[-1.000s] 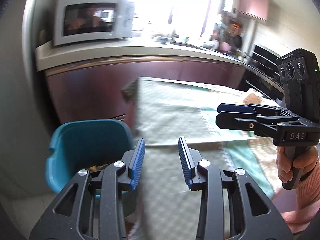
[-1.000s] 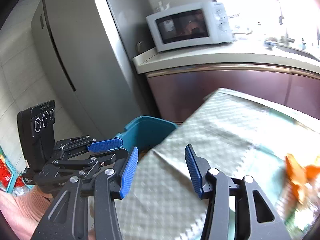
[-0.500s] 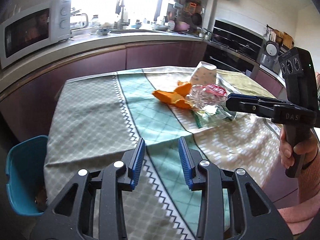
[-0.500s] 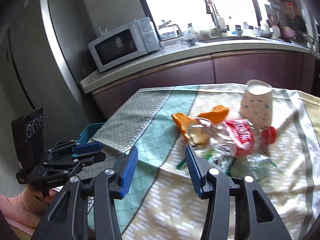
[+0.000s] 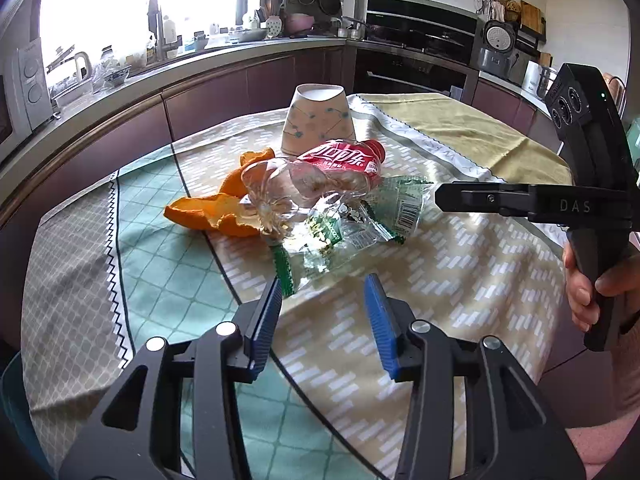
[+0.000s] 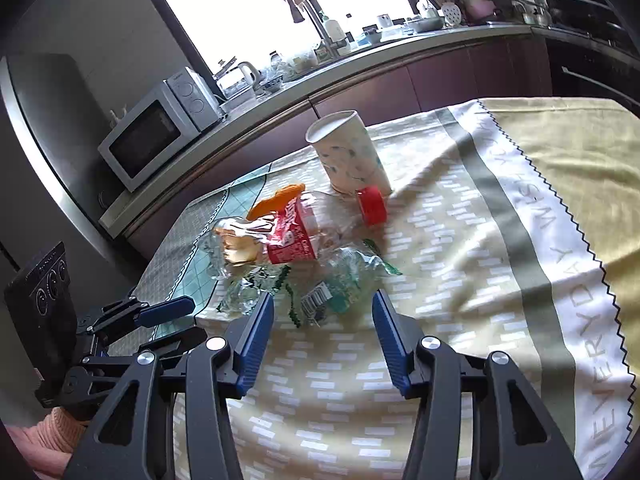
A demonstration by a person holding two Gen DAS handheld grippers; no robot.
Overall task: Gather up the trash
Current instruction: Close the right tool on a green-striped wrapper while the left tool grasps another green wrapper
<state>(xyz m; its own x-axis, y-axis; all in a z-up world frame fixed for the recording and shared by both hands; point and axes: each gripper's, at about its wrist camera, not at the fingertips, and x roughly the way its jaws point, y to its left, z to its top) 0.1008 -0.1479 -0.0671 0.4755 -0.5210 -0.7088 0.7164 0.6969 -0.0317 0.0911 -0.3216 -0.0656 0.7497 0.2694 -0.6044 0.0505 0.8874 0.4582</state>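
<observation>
A pile of trash lies mid-table: a crushed clear bottle with a red label (image 5: 320, 176) (image 6: 288, 236), orange peel (image 5: 208, 212) (image 6: 276, 200), a crumpled green-printed clear wrapper (image 5: 352, 224) (image 6: 332, 284) and an upside-down paper cup (image 5: 318, 120) (image 6: 348, 156). My left gripper (image 5: 324, 284) is open and empty, just short of the wrapper. My right gripper (image 6: 322, 300) is open and empty, its tips at the wrapper's near edge; in the left wrist view it (image 5: 440, 196) comes in from the right.
The table wears a patterned cloth (image 5: 460, 272) (image 6: 500, 240) in green, beige and yellow. A counter with a microwave (image 6: 156, 136), kettle and sink runs behind it. A blue bin's rim (image 5: 8, 392) shows at the lower left. An oven (image 5: 416, 40) stands at the back right.
Both grippers have swung from the blue bin and table corner round to the trash pile and moved closer to it. Both stay open.
</observation>
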